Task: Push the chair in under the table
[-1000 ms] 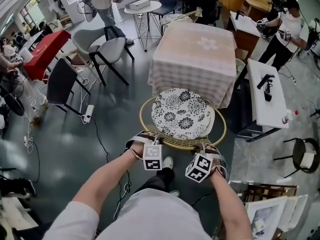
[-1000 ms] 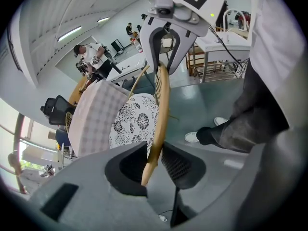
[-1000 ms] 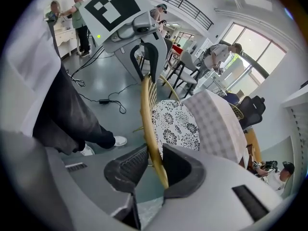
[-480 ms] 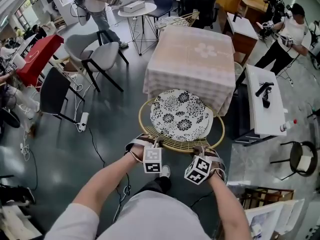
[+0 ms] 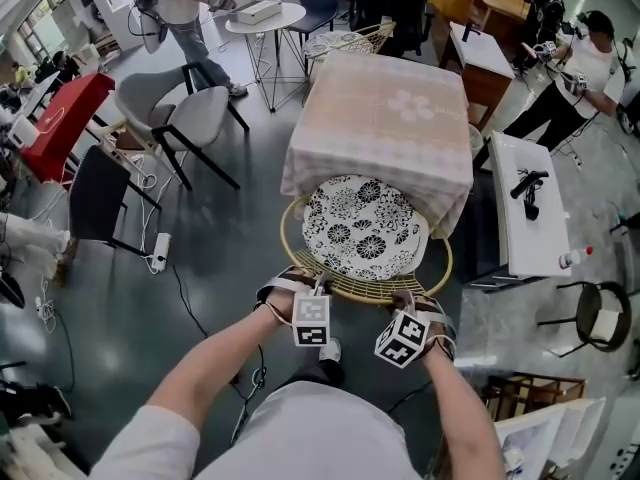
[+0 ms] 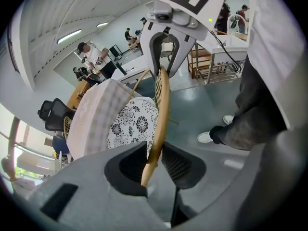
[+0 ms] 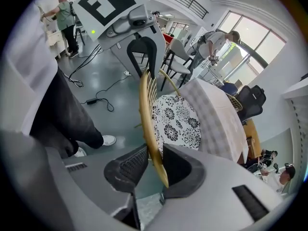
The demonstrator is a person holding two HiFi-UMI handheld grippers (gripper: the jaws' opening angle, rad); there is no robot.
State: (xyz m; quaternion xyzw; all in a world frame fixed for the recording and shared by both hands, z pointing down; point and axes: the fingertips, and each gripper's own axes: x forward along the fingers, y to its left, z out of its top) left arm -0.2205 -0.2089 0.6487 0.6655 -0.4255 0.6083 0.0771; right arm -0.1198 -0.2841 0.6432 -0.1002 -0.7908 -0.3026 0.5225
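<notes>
A round chair with a yellow wire frame (image 5: 345, 288) and a black-and-white floral cushion (image 5: 362, 228) stands on the floor in front of me. Its far edge meets the hanging checked cloth of the square table (image 5: 385, 108). My left gripper (image 5: 305, 290) is shut on the left part of the chair's back rim (image 6: 160, 105). My right gripper (image 5: 408, 306) is shut on the right part of the back rim (image 7: 146, 105). In each gripper view the rim runs between the jaws of the left gripper (image 6: 153, 160) and the right gripper (image 7: 154, 165). My shoe (image 5: 328, 349) shows below the chair.
A narrow white table (image 5: 530, 203) with a black tool stands to the right of the chair. A grey chair (image 5: 175, 108) and a black chair (image 5: 100, 193) stand at the left, with a power strip (image 5: 157, 253) and cable on the floor. People work at the back.
Both grippers have moved forward with the chair. The cushion's far edge has closed up to the tablecloth's hanging edge.
</notes>
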